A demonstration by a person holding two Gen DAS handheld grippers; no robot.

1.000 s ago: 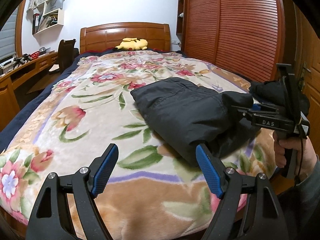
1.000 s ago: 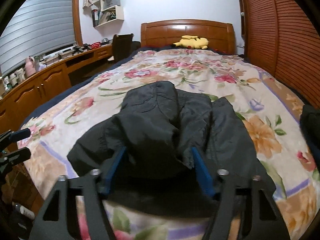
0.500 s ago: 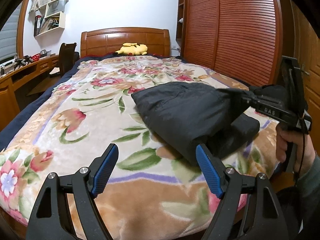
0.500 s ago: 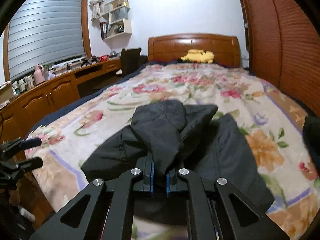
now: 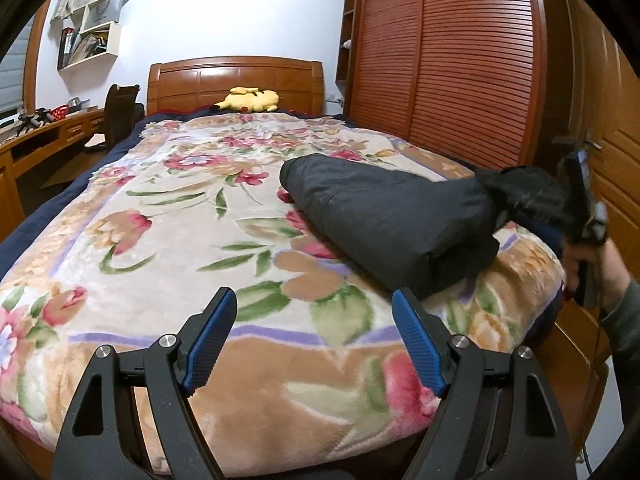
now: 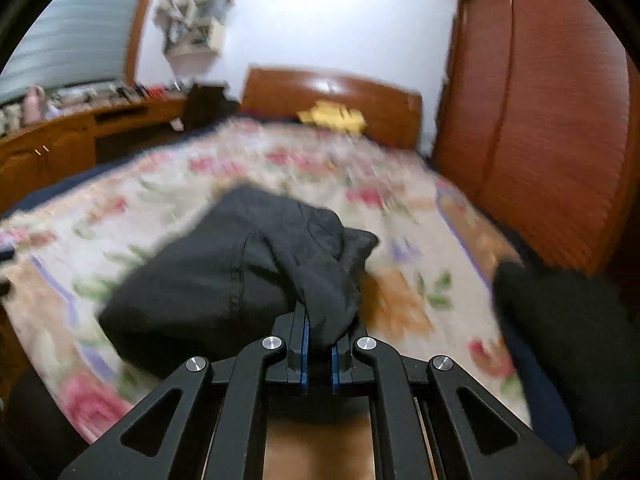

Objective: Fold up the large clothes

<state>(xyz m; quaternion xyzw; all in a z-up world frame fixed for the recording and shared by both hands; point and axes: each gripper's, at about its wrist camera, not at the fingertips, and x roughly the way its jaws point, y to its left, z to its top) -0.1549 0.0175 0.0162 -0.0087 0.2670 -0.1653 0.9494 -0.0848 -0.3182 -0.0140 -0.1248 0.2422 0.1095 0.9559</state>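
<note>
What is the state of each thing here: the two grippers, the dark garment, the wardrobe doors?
Left gripper: open, holding nothing.
Right gripper: shut on the dark garment.
Dark garment: folded in a bundle on the bed, one end pinched and lifted.
Wardrobe doors: closed.

A bedroom in a private home: a bed [image 5: 120,264] spread with a floral blanket [image 5: 192,216] fills the room, its carved wooden headboard [image 5: 236,80] set against a pale wall, a yellow plush toy [image 5: 250,100] lying at the head. Louvred wooden wardrobe doors [image 5: 448,64] line one side; along the other runs a built-in wooden bench [image 5: 44,132] with drawers and a dark chair [image 5: 120,112] drawn up to it. White wall shelves [image 5: 94,28] crammed with books and papers hang above, beside a slatted window blind [image 6: 76,36]
</note>
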